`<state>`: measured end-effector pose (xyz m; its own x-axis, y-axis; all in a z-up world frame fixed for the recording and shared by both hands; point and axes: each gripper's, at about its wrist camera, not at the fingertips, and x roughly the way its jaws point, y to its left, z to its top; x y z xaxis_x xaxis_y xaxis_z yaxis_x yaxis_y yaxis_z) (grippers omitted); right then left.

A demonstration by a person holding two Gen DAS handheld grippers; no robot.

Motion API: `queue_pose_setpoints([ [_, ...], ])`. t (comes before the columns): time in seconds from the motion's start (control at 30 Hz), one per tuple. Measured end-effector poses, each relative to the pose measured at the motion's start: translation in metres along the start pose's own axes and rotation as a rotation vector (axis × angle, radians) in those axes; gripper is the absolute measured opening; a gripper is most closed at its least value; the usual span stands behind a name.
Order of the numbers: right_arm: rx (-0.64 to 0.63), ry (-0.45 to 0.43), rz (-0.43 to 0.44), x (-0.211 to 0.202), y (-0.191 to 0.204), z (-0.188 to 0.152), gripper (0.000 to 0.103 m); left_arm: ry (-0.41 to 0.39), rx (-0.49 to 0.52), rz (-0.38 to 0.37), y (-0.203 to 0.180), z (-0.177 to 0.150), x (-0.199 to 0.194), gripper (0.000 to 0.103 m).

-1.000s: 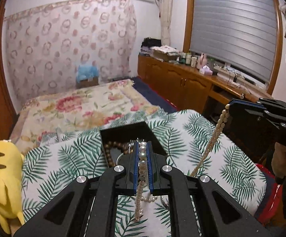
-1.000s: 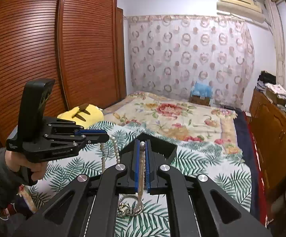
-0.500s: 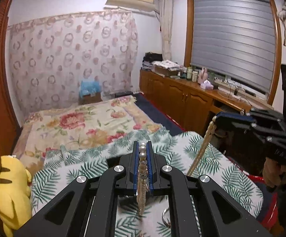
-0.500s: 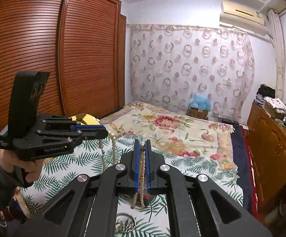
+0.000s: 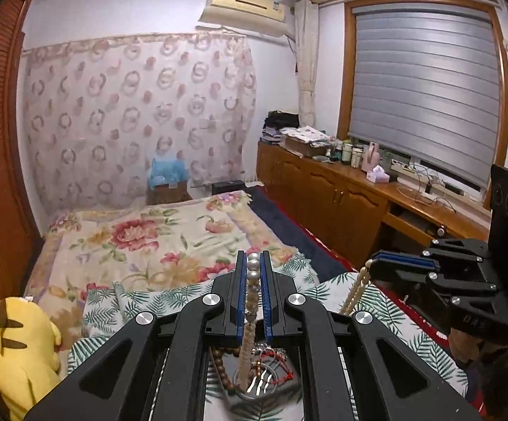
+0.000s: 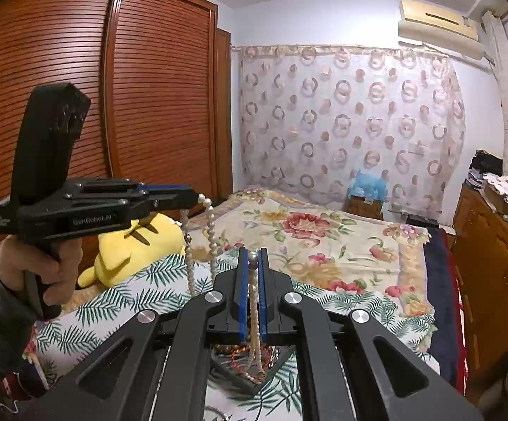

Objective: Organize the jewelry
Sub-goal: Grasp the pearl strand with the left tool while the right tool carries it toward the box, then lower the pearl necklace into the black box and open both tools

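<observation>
My left gripper [image 5: 253, 263] is shut on a white pearl necklace [image 5: 252, 273], held high above the bed; it shows at the left in the right wrist view [image 6: 192, 198] with the pearls [image 6: 211, 231] hanging in two strands. My right gripper [image 6: 252, 258] is shut on a cream bead strand [image 6: 254, 315] and shows at the right in the left wrist view [image 5: 373, 265], its strand [image 5: 354, 293] hanging down. Both strands drop to a black jewelry box [image 6: 250, 380] on the leaf-print cloth [image 6: 141, 294], holding brown beads [image 5: 222, 365], a red cord and rings.
A yellow plush toy [image 5: 18, 347] lies at the bed's left edge. The floral blanket [image 5: 141, 238] covers the bed beyond. A wooden cabinet [image 5: 345, 203] with clutter runs along the right wall. A brown louvred wardrobe [image 6: 131, 105] stands at the left.
Both grippers have risen with their strands, so the box has dropped below the fingers in both views. The strands hang longer and straighter.
</observation>
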<state>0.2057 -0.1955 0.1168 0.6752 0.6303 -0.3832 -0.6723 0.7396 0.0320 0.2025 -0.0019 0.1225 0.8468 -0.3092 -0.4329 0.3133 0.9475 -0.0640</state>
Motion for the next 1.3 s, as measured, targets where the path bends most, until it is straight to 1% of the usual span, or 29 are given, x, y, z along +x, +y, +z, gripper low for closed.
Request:
queue_pose_setpoints([
  [0.13, 0.006, -0.001, 0.014, 0.012, -0.009, 0.006, 0.006, 0.034, -0.006, 0.000, 0.005, -0.010, 0.018, 0.007],
  [0.33, 0.012, 0.012, 0.029, 0.039, -0.018, 0.002, 0.006, 0.120, -0.040, -0.003, 0.019, -0.045, 0.051, 0.007],
  [0.4, 0.020, 0.030, 0.029, 0.051, -0.022, -0.003, 0.006, 0.145, -0.047, -0.002, 0.023, -0.057, 0.060, 0.007],
  [0.53, 0.037, 0.088, 0.036, 0.078, -0.025, -0.023, 0.006, 0.179, -0.064, -0.002, 0.028, -0.076, 0.071, 0.007],
  [0.7, 0.060, 0.160, 0.050, 0.106, -0.026, -0.050, 0.006, 0.205, -0.074, 0.003, 0.029, -0.095, 0.078, 0.007],
  [0.87, 0.054, 0.215, 0.054, 0.121, -0.019, -0.072, 0.006, 0.208, -0.078, 0.000, 0.027, -0.105, 0.078, 0.007],
  [1.0, 0.058, 0.242, 0.064, 0.126, -0.015, -0.082, 0.006, 0.206, -0.073, 0.002, 0.023, -0.108, 0.073, 0.007],
  [1.13, 0.035, 0.253, 0.065, 0.125, -0.007, -0.089, 0.007, 0.204, -0.071, 0.003, 0.020, -0.117, 0.064, 0.007],
  [1.17, 0.026, 0.256, 0.053, 0.124, -0.004, -0.091, 0.007, 0.205, -0.068, 0.008, 0.019, -0.119, 0.062, 0.012],
  [1.2, 0.022, 0.254, 0.044, 0.124, -0.004, -0.092, 0.007, 0.206, -0.066, 0.012, 0.019, -0.120, 0.061, 0.023],
  [1.27, 0.022, 0.253, 0.038, 0.122, -0.003, -0.095, 0.007, 0.208, -0.058, 0.019, 0.017, -0.127, 0.056, 0.036],
  [1.3, 0.026, 0.252, 0.035, 0.119, -0.003, -0.096, 0.008, 0.209, -0.055, 0.025, 0.016, -0.130, 0.053, 0.039],
])
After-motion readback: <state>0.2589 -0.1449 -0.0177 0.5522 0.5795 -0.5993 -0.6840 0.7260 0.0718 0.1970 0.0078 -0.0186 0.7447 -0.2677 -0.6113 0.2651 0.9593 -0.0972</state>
